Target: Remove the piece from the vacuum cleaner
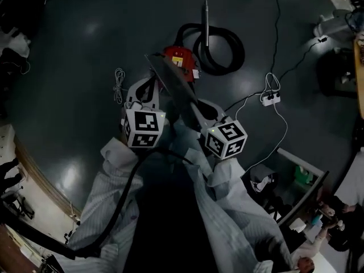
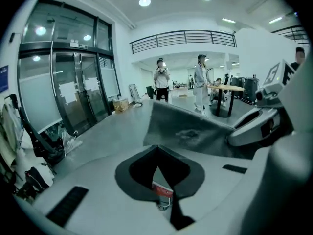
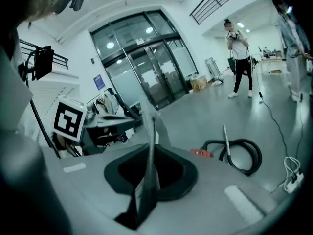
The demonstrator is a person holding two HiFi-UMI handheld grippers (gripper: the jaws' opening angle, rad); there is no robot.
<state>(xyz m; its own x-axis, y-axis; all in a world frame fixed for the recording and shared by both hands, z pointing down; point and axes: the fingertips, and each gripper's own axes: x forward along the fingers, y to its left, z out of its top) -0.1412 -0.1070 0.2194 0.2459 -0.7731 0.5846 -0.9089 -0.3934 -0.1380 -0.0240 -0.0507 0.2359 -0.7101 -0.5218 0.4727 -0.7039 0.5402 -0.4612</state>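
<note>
The red vacuum cleaner [image 1: 179, 58] [image 3: 201, 153] lies on the grey floor with its black hose [image 1: 222, 50] [image 3: 242, 153] coiled beside it. A thin flat grey sheet [image 1: 173, 87] [image 2: 190, 131] [image 3: 149, 170] is held up in the air well above it. My right gripper [image 1: 199, 111] [image 3: 148, 148] is shut on the sheet, which runs edge-on between its pads. My left gripper [image 1: 145, 84] [image 2: 156, 150] is shut, its tips at the sheet's near edge. Whether they pinch the sheet I cannot tell.
A white power strip [image 1: 271, 99] [image 3: 292, 182] with its cables lies on the floor to the right, and a coiled white cable [image 1: 119, 84] to the left. Two people [image 2: 161, 80] stand far off near a table [image 2: 225, 88]. Glass doors [image 3: 146, 77] close the hall's side.
</note>
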